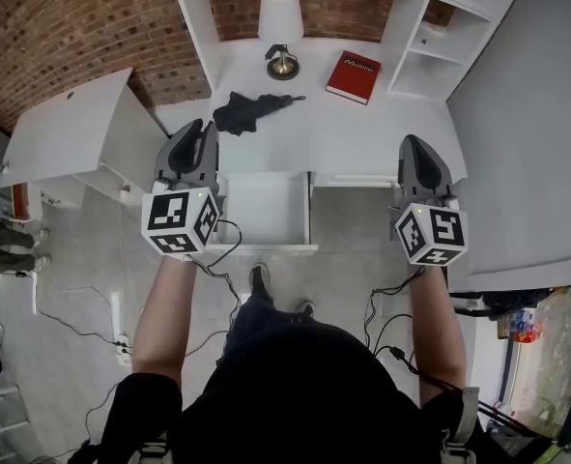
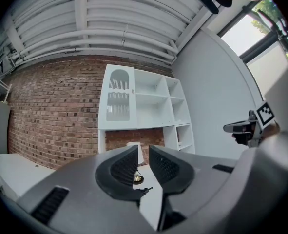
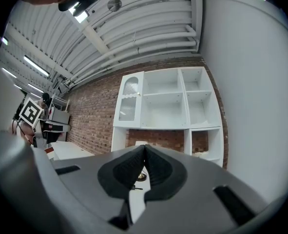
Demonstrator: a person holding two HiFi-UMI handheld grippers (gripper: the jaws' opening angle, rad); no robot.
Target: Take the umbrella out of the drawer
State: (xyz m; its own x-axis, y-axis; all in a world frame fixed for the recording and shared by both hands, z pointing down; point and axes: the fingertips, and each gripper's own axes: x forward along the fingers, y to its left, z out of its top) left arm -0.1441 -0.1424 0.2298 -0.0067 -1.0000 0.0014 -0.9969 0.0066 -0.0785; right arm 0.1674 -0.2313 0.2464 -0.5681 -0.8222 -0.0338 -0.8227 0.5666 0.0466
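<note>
Your left gripper (image 1: 196, 131) sits level in front of the white surface (image 1: 362, 138), at the left front corner of the open drawer (image 1: 266, 249). Its fingers (image 2: 124, 167) stand a narrow gap apart and nothing is between them. Through that gap you look at the foot of the lamp (image 2: 137, 178) and a small dark tip just below it, which is probably the end of the umbrella, though it is too small to be sure.

Your right gripper (image 1: 413, 143) is held level too, well to the right of the drawer, at the surface's front edge. Its fingers (image 3: 126, 169) are pressed together on nothing.

The umbrella (image 1: 251, 110) is not in the drawer. It lies folded on the surface, black, with its bunched canopy to the left and its thin end pointing right. It sits just in front of the lamp (image 1: 281, 27) and beyond your left gripper, apart from it. Neither gripper touches it.

The drawer is pulled out toward you between the two grippers, and its white floor is bare. A red book (image 1: 354, 75) lies flat on the surface, to the right of the lamp and near the white shelf unit (image 1: 430, 46). A brick wall (image 1: 63, 27) runs behind the surface.
</note>
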